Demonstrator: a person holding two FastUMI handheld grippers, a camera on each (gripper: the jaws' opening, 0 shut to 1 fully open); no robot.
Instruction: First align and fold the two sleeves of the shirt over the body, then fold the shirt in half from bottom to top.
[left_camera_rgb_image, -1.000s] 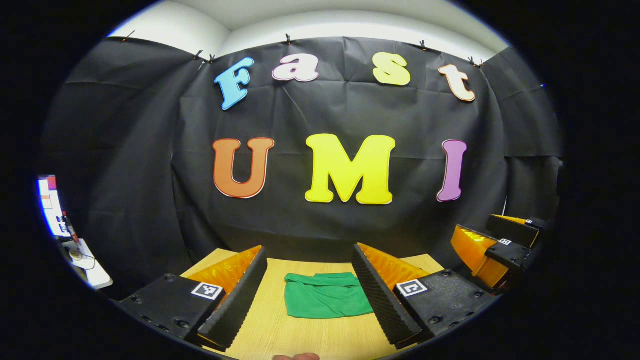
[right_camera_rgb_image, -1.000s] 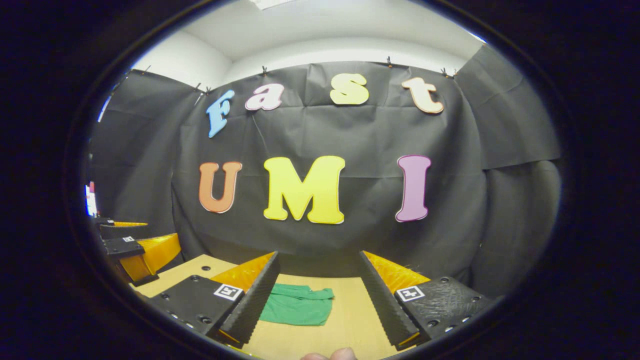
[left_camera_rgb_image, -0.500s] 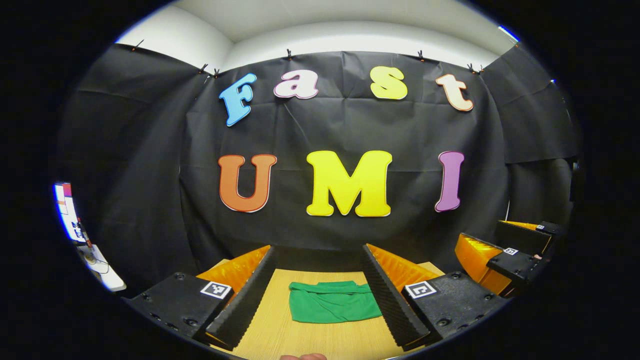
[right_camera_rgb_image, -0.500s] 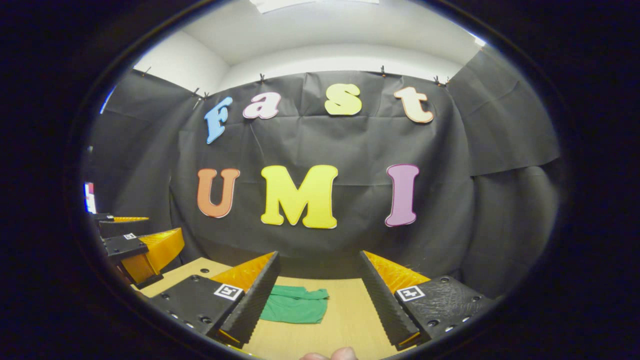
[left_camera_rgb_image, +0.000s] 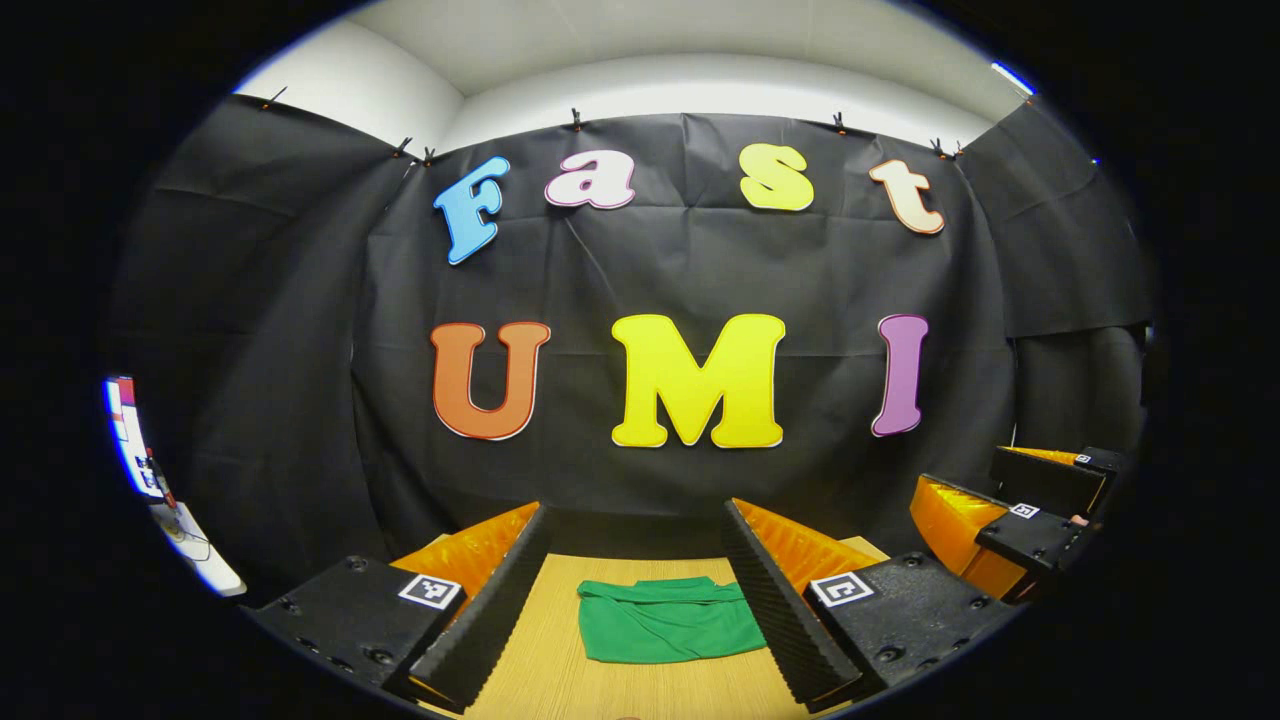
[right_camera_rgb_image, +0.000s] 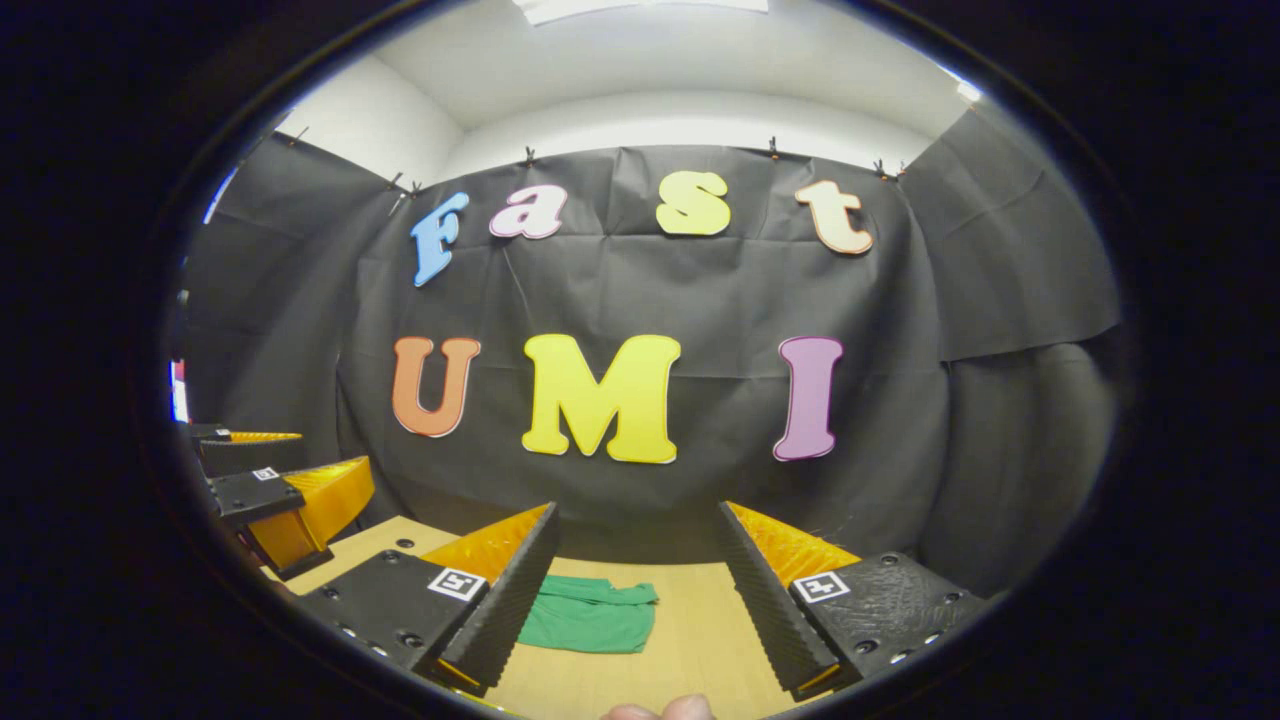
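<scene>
A recording booth: black cloth wall (left_camera_rgb_image: 700, 270) clipped up ahead of the tongs, wooden table (right_camera_rgb_image: 690, 630) beneath them, white ceiling (right_camera_rgb_image: 650, 60) above.

A plain green shirt (left_camera_rgb_image: 668, 630) lies on a pale wood-grain table (left_camera_rgb_image: 560, 680) before black cloth (left_camera_rgb_image: 300, 400).

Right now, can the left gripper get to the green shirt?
Probably yes. The left gripper is open, and the folded green shirt lies on the wooden table straight ahead between its fingers, with nothing lying between them.
</scene>
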